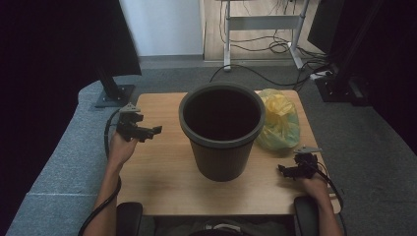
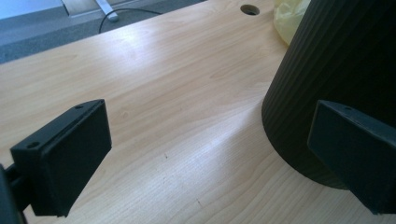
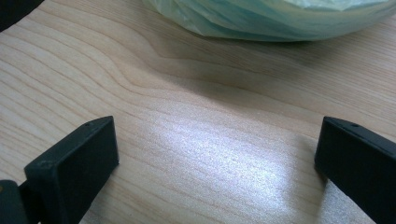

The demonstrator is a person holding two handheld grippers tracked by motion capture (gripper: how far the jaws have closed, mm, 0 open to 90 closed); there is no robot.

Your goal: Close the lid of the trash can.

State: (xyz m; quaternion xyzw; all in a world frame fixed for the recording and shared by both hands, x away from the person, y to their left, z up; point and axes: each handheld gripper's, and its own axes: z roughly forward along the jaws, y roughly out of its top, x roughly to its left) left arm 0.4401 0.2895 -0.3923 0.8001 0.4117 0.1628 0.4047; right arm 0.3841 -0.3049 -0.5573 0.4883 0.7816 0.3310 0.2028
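A dark round bin [image 1: 222,132] stands upright and empty-looking in the middle of the wooden table [image 1: 157,187]. Behind it to the right lies a yellow-green plastic bag [image 1: 279,120], bunched up against the bin. My left gripper [image 1: 153,131] is held over the table's left side, open, pointing toward the bin; the bin's ribbed wall [image 2: 327,70] shows behind its right jaw. My right gripper [image 1: 284,170] hovers low near the table's right front, open with nothing between its jaws, and the bag [image 3: 275,18] lies just beyond them.
A monitor stand base [image 1: 114,95] sits at the table's far left corner. A cable hole [image 2: 250,9] opens in the tabletop beyond the bin. A desk frame [image 1: 263,22] and floor cables [image 1: 275,46] lie behind the table.
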